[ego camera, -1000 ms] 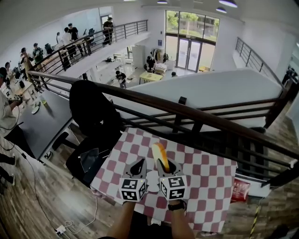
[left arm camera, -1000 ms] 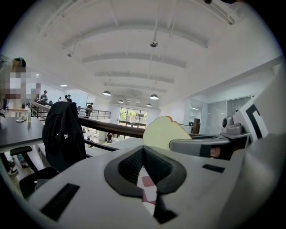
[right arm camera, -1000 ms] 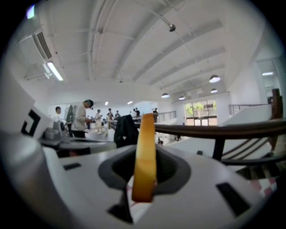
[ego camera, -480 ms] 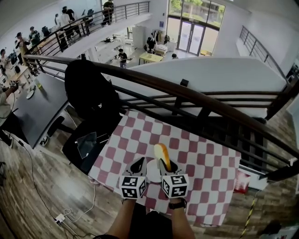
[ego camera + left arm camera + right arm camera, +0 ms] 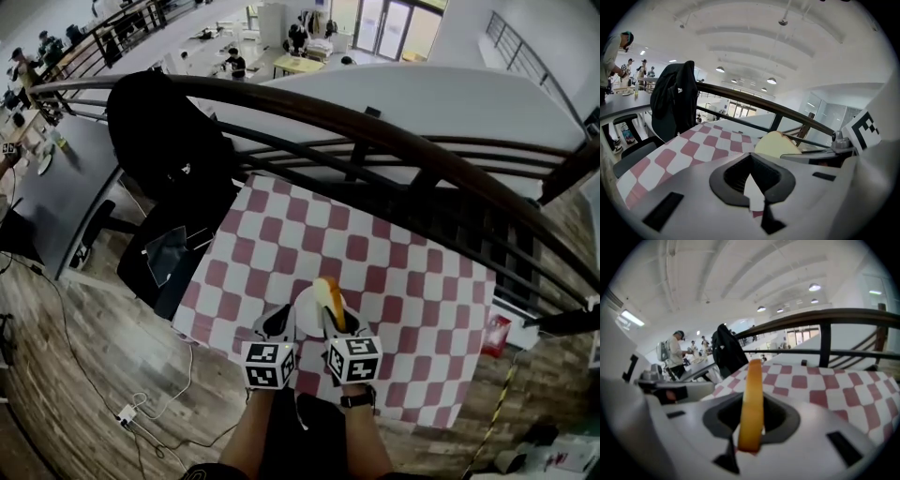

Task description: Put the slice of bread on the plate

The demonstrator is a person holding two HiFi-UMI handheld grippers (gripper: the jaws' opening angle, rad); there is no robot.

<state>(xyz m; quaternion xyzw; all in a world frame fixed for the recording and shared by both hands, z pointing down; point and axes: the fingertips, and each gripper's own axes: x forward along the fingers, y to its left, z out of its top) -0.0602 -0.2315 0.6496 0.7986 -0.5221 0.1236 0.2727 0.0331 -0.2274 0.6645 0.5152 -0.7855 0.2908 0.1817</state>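
Red-checked tablecloth (image 5: 375,272) below the railing; right gripper (image 5: 332,319) pinches the bread slice (image 5: 327,296) on edge over the white plate (image 5: 305,311) near the front edge, probably to tip it flat; left gripper (image 5: 278,324), jaws slightly parted, empty, hovers just left.

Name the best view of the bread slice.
Right gripper view: the bread slice stands central, edge-on, between the jaws. The left gripper view shows its face, partly hidden; the head view, only a tiny shape.
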